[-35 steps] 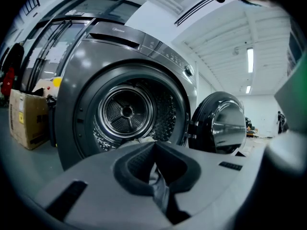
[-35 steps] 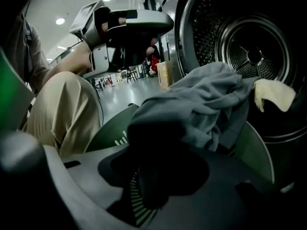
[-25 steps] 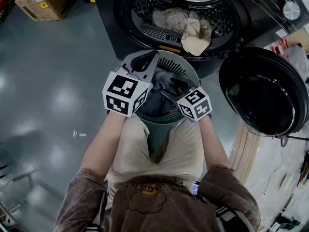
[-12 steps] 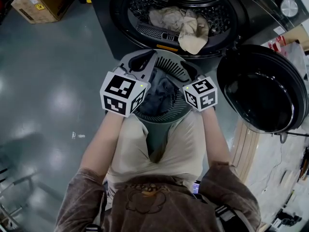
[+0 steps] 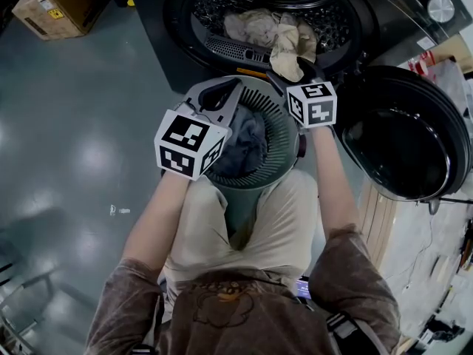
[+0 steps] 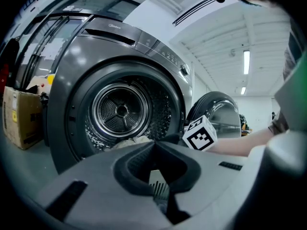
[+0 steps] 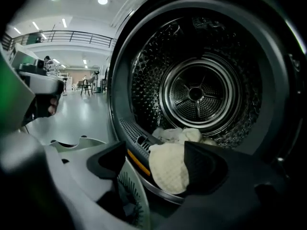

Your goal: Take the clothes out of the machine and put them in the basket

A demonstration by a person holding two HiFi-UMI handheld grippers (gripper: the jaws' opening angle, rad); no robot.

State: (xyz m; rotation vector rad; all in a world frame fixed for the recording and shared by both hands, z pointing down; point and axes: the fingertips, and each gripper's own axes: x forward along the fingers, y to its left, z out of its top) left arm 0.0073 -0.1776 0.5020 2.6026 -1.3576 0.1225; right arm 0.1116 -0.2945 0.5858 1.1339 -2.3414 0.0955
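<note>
Cream clothes [image 5: 260, 26] lie in the machine's drum [image 7: 196, 92], and one cream piece [image 5: 284, 59] [image 7: 168, 169] hangs over the lower rim of the opening. The grey slatted basket [image 5: 284, 150] stands just below the opening with dark clothes [image 5: 247, 135] inside. My left gripper [image 5: 220, 92] [image 6: 154, 147] is shut on the basket's far left rim. My right gripper [image 5: 287, 76] [image 7: 156, 162] is at the drum's lip, past the basket's far right edge. It is open, its jaws have just been opening, and the hanging cream piece shows between them, untouched.
The machine's round door [image 5: 403, 135] hangs open at the right, close beside my right arm. A cardboard box [image 5: 52, 2] stands on the grey floor [image 5: 74, 139] at the far left. The person's legs are right behind the basket.
My right gripper has left the basket's inside and travelled up and forward to the drum's opening, jaws wider. The left gripper and the basket have stayed put.
</note>
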